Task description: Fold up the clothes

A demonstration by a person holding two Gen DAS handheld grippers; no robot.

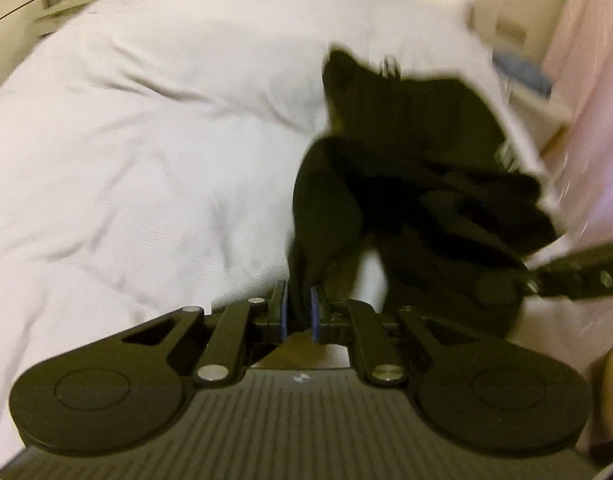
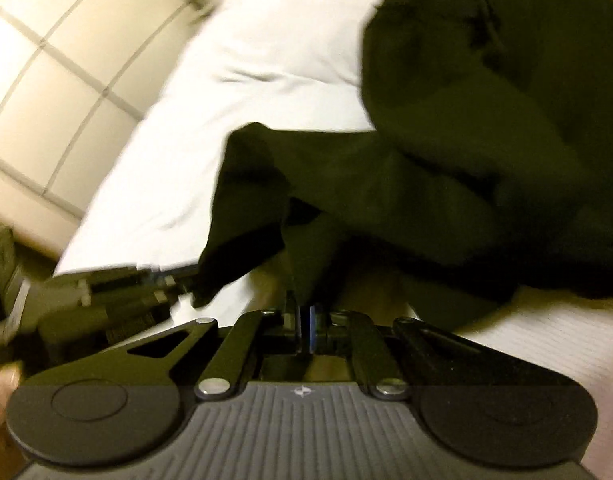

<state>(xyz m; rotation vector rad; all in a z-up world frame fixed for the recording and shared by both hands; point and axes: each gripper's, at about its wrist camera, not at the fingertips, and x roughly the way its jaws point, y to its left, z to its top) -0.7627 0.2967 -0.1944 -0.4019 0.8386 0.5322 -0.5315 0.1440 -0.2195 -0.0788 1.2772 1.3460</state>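
Toward the right side of the bed, the black fabric garment (image 1: 418, 152) lies bunched on the white quilted duvet (image 1: 146, 128), part of it lifted off the cover and drawn down toward both of my tools. From the left wrist camera I see a fold of that dark cloth running straight between the blue pads (image 1: 315, 312) of my left gripper (image 1: 299, 310); the jaws stand clenched on it with only the cloth's thickness between them. My right gripper (image 1: 578, 276) enters that same view from the right edge as a blurred black bar, its tip buried in the garment's lower right part. From the right wrist camera my right gripper (image 2: 303, 326) has its jaws pressed nearly together, and a narrow tongue of the black cloth (image 2: 446, 128) drops into them, so I read it as grasping the garment too. My left gripper (image 2: 146, 284) shows there at the left, blurred, its tip at the garment's left edge. A short cord or drawstring (image 2: 484, 20) sits near the garment's far end. Beyond the bed's far left corner I see pale panelled doors (image 2: 54, 64), and a pink curtain (image 1: 594, 80) hangs past the bed's right edge
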